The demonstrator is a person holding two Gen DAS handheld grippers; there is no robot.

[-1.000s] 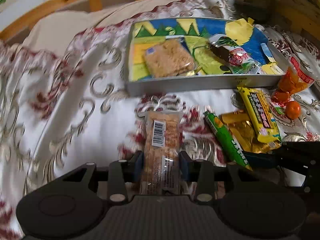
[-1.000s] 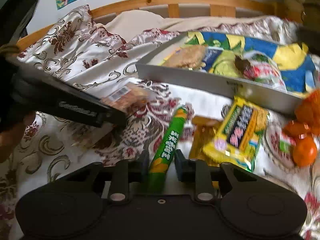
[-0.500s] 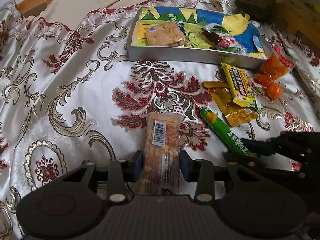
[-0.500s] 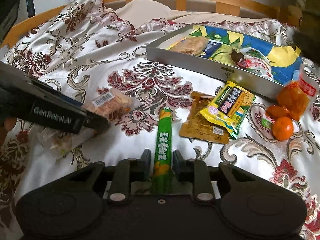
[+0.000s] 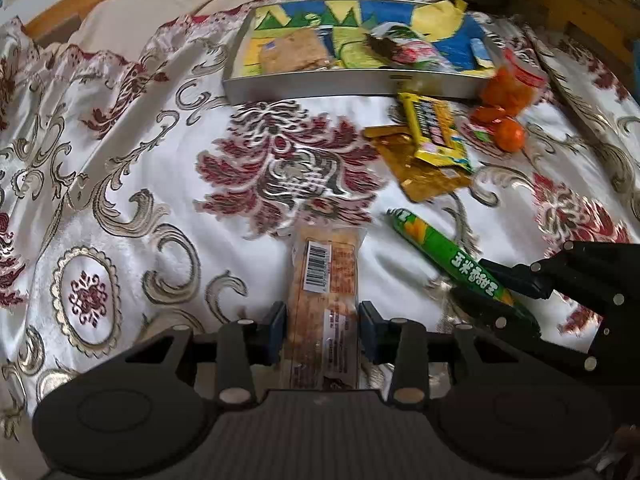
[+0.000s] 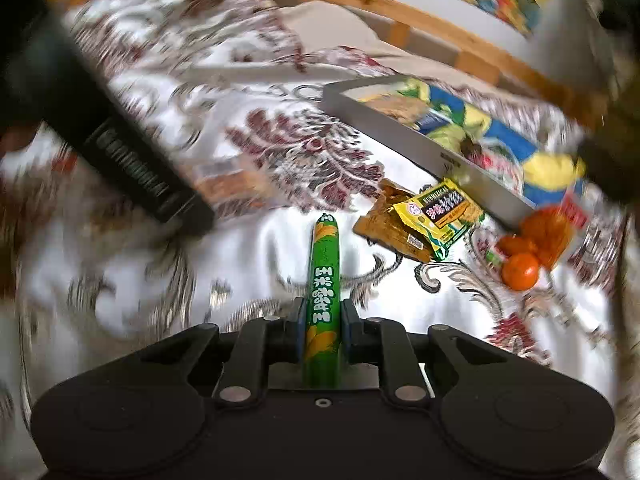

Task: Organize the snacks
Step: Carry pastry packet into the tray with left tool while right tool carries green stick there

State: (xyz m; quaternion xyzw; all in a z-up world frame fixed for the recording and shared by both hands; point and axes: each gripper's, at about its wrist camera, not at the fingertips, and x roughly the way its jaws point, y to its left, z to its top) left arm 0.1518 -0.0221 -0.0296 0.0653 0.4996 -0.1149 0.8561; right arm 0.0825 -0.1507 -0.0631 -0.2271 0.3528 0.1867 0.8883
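- Left wrist view: your left gripper (image 5: 323, 330) is closed narrowly on a clear-wrapped cracker bar (image 5: 325, 296), its blue pads pressing both long sides, barcode facing up.
- The bar sticks out ahead of the fingers over the white floral bedspread (image 5: 120, 200).
- At the far side sits a shallow silver tray (image 5: 352, 84) with a colourful blue, yellow and green lining.
- Inside it, towards the left, lies a square cracker pack (image 5: 294, 54); towards the middle lies a red, white and green wrapped snack (image 5: 408, 48).
- Outside the tray, just beside its front wall, a yellow packet (image 5: 436, 132) lies on top of a gold packet (image 5: 432, 176); to their right are an orange bag (image 5: 508, 88) and a small orange (image 5: 509, 135).
- At the right edge, your right gripper (image 5: 492, 284) grips a green sausage stick (image 5: 444, 256).
- Right wrist view, blurred: your right gripper (image 6: 322, 324) has just been closing and is clamped tight on the green sausage stick (image 6: 323, 280), which points straight ahead.
- The silver tray (image 6: 400, 136) runs diagonally at upper right; the cracker pack (image 6: 394, 108) and the wrapped snack (image 6: 490, 158) are inside it.
- The yellow packet (image 6: 438, 210), gold packet (image 6: 384, 220), orange bag (image 6: 548, 232) and small orange (image 6: 520, 272) lie on the bedspread (image 6: 260, 248) outside the tray.
- At the left, your left gripper (image 6: 188, 212) shows as a dark blurred bar with the cracker bar (image 6: 228, 180) at its tip.
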